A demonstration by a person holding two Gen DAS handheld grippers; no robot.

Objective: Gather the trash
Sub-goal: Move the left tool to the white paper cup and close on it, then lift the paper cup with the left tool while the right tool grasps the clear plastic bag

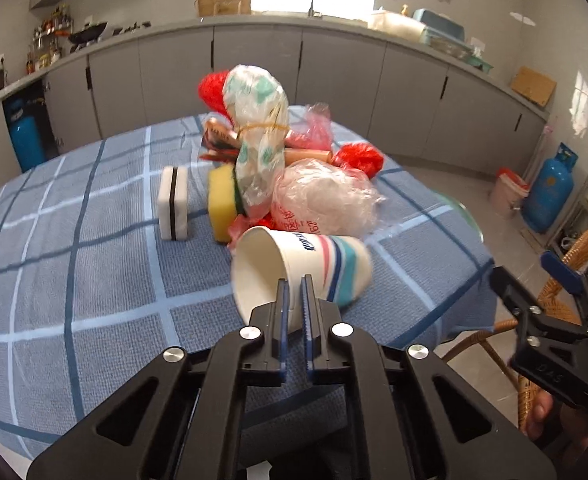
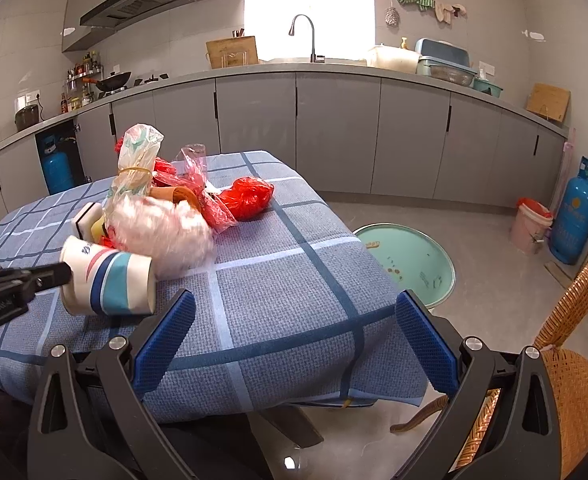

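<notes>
My left gripper [image 1: 294, 284] is shut on the rim of a white paper cup [image 1: 318, 268] with red, blue and teal stripes, held on its side just above the blue checked tablecloth [image 1: 93, 264]. The cup also shows in the right wrist view [image 2: 109, 280], with the left gripper's fingers [image 2: 49, 276] on its rim. Behind it lies a pile of trash: a crumpled clear plastic bag [image 1: 326, 196], a tied patterned bag [image 1: 257, 132], red bags [image 1: 358, 158] and a yellow sponge [image 1: 221, 204]. My right gripper [image 2: 294, 328] is open and empty over the table's near edge.
A white block with a black stripe [image 1: 173, 208] stands left of the pile. A teal round bin [image 2: 410, 260] sits on the floor beyond the table's right corner. A wicker chair [image 2: 574, 360] is at the right. A pink bin [image 2: 532, 224] and a blue gas cylinder [image 2: 576, 216] stand by the wall.
</notes>
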